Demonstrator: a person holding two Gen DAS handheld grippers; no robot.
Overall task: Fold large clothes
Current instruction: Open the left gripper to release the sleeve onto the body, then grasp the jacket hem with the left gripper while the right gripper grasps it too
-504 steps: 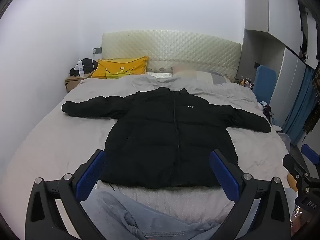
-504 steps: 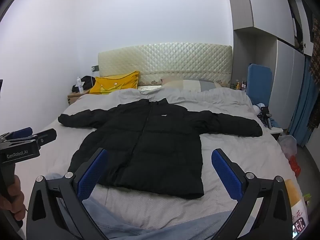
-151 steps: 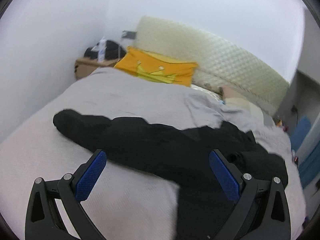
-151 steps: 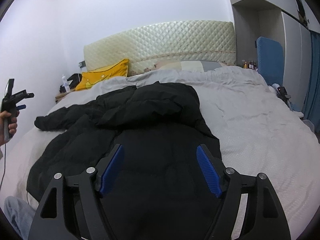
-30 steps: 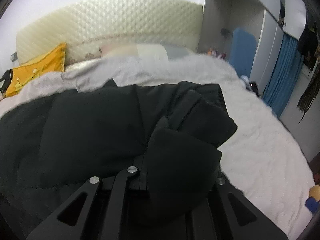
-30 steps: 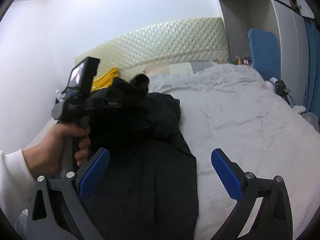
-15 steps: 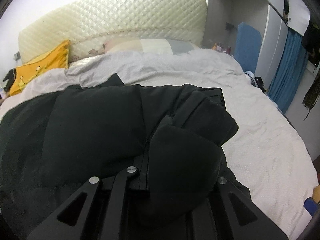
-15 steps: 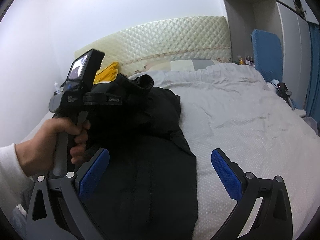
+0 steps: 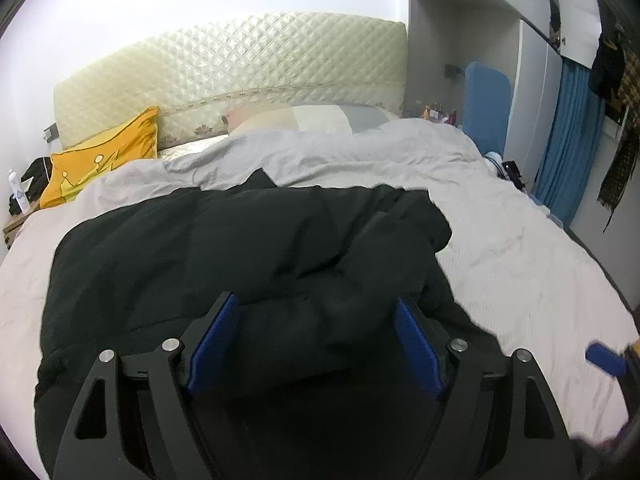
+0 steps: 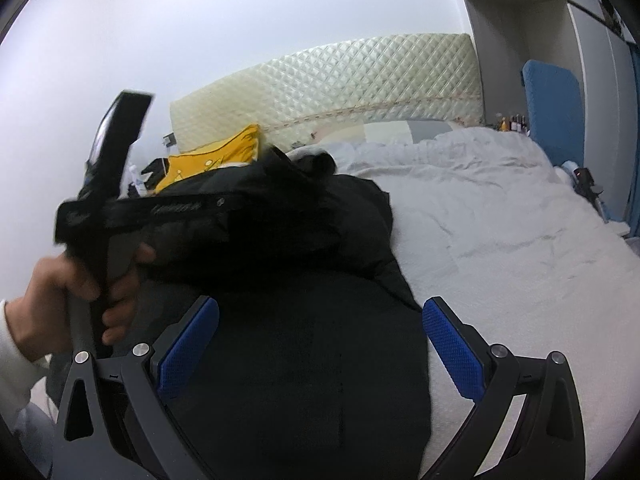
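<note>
A black puffer jacket (image 9: 240, 248) lies on the grey bed (image 9: 520, 264), with both sleeves folded in over its body. My left gripper (image 9: 316, 344) is open, its blue pads on either side of a sleeve end that lies loose on the jacket. In the right wrist view the left gripper's black body (image 10: 168, 212) is held by a hand over the jacket (image 10: 304, 360); its fingertips are hidden in the dark fabric. My right gripper (image 10: 320, 344) is open and empty just above the jacket's lower part.
A yellow pillow (image 9: 100, 160) and a quilted cream headboard (image 9: 240, 72) are at the bed's far end. A nightstand (image 9: 16, 224) stands at the left. A blue chair (image 9: 486, 108), white wardrobes and a blue curtain (image 9: 568, 152) are at the right.
My left gripper has opened and let go of the sleeve, which now lies across the jacket. My right gripper has moved lower and closer over the jacket.
</note>
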